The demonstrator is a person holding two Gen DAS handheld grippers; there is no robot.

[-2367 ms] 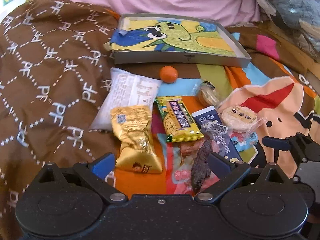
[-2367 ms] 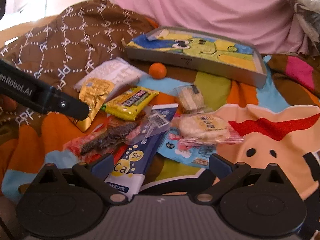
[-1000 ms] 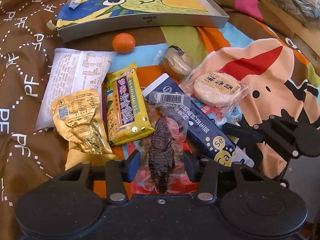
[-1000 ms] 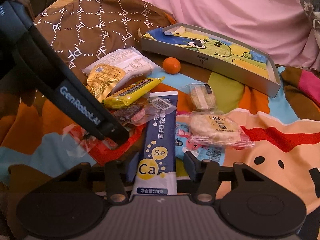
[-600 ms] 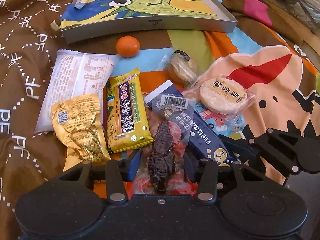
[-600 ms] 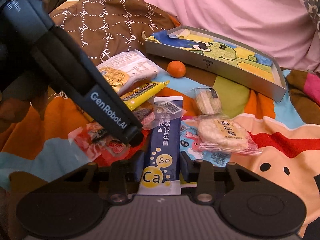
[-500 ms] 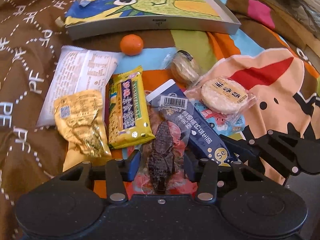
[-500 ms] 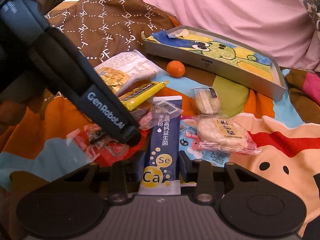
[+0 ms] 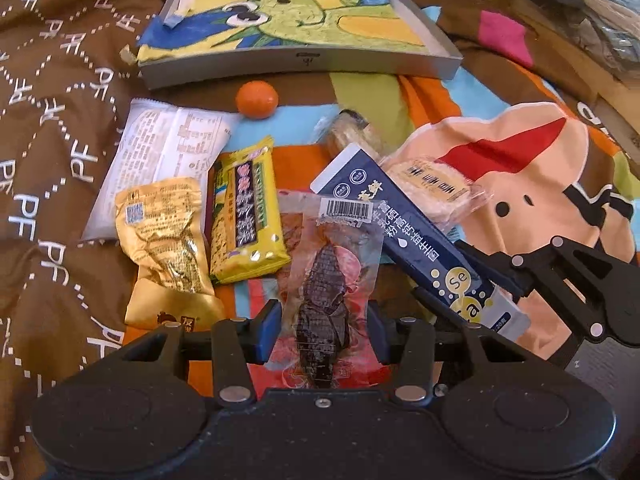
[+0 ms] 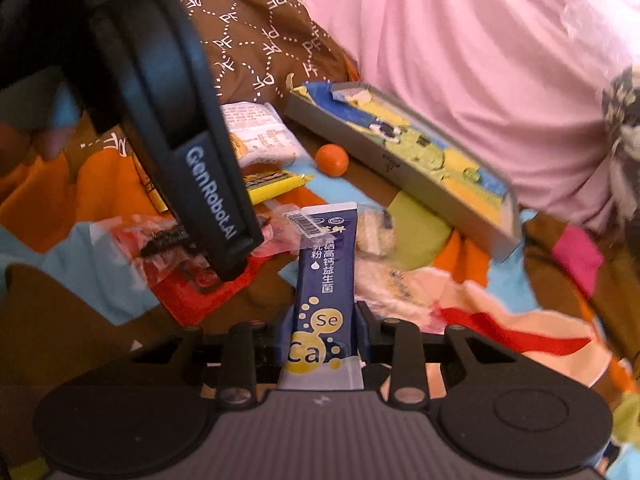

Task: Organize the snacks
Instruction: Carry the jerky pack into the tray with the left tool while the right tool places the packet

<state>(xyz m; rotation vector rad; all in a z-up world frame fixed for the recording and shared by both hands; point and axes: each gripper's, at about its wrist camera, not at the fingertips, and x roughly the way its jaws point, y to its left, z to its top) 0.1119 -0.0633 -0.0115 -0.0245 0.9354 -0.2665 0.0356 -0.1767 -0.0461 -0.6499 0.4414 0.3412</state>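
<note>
L gripper (image 9: 324, 330): fingers pinching dried-fish pouch (image 9: 330, 280) at near end, above bedspread (image 9: 520, 176) | R gripper (image 10: 322, 344): fingers clamped on blue sachet (image 10: 326, 268) by its bottom seal | both judged light, floppy, slick film; hold the seams | tray (image 9: 300, 62) beyond, empty of snacks
</note>
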